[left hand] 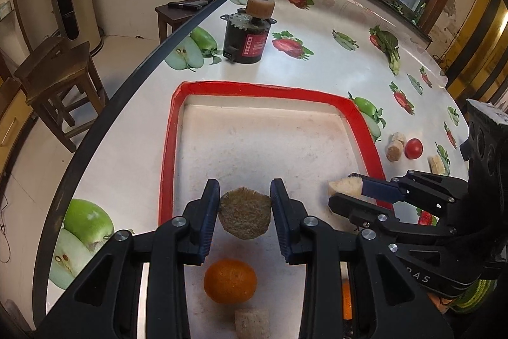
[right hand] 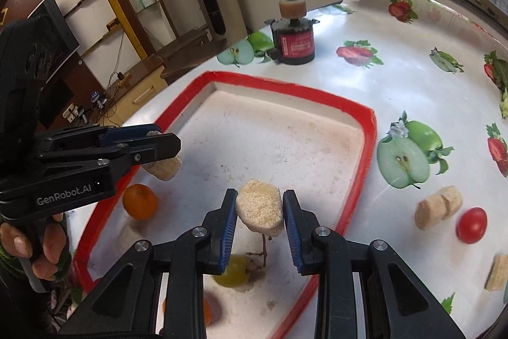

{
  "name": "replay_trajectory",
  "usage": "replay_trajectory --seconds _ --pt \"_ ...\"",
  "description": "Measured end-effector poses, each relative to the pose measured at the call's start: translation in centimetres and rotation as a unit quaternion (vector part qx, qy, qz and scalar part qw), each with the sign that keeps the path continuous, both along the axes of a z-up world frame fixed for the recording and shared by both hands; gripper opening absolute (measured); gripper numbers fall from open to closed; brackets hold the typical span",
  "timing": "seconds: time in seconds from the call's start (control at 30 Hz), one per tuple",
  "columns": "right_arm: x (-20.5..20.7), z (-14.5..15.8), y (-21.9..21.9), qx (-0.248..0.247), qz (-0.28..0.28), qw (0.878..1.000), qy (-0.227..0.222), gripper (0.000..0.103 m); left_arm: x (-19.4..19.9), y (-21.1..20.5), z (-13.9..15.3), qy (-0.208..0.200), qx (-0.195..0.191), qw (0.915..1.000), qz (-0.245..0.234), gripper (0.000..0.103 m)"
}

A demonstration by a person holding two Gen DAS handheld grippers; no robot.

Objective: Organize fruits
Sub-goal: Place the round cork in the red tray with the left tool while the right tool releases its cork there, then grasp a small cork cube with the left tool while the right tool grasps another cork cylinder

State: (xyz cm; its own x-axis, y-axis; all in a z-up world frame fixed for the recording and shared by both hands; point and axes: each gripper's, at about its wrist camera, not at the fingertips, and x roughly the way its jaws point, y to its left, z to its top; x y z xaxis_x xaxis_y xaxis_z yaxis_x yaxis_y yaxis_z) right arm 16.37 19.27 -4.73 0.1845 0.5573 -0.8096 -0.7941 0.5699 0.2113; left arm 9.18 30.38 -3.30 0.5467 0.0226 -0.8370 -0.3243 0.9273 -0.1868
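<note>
My left gripper (left hand: pixel 244 204) is shut on a tan spongy chunk (left hand: pixel 245 216) and holds it above the red-rimmed white tray (left hand: pixel 168 154). My right gripper (right hand: pixel 259 210) is shut on a pale spongy chunk (right hand: pixel 260 208) over the same tray (right hand: pixel 365 154). Each gripper also shows in the other view, the right one (left hand: pixel 346 191) and the left one (right hand: pixel 162 145). An orange (left hand: pixel 230 280) lies in the tray below the left gripper, also seen in the right wrist view (right hand: pixel 140 200). A yellow-green fruit with a stem (right hand: pixel 233 272) lies under the right gripper. A red tomato (right hand: pixel 471 224) lies outside the tray.
A black motor with a tan roller on top (left hand: pixel 247 37) stands behind the tray. More tan chunks (right hand: pixel 438 207) (right hand: pixel 497 272) lie on the fruit-print tablecloth beside the tomato. Another chunk (left hand: pixel 252 323) lies in the tray. Wooden stools (left hand: pixel 60 81) stand beyond the table's left edge.
</note>
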Motion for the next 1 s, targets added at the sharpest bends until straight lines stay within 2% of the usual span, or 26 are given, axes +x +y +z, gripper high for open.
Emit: replay_trajectory --seconds 0.23,0.47,0.6,0.8,1.0 --pt "0.2 -0.9 0.1 -0.008 0.006 1.000 0.004 0.032 0.0 0.4 -1.1 0.010 -0.014 0.9998 0.007 0.031" --pt "-0.4 0.2 -0.6 0.002 0.008 1.000 -0.002 0.035 -0.6 0.6 -0.8 0.017 -0.015 0.9996 0.017 0.032" --pt "-1.0 1.4 -1.4 0.012 0.009 1.000 -0.009 0.038 -1.2 0.7 -0.1 0.010 -0.009 0.9995 0.028 0.053" --pt "-2.0 3.5 -3.8 0.027 0.002 0.999 -0.021 0.040 -2.0 -0.1 1.2 -0.001 0.007 0.9995 0.030 0.054" --pt "-2.8 5.1 -8.0 0.035 -0.017 0.999 -0.037 0.047 -2.5 -2.0 2.3 -0.009 0.018 0.9997 0.016 0.054"
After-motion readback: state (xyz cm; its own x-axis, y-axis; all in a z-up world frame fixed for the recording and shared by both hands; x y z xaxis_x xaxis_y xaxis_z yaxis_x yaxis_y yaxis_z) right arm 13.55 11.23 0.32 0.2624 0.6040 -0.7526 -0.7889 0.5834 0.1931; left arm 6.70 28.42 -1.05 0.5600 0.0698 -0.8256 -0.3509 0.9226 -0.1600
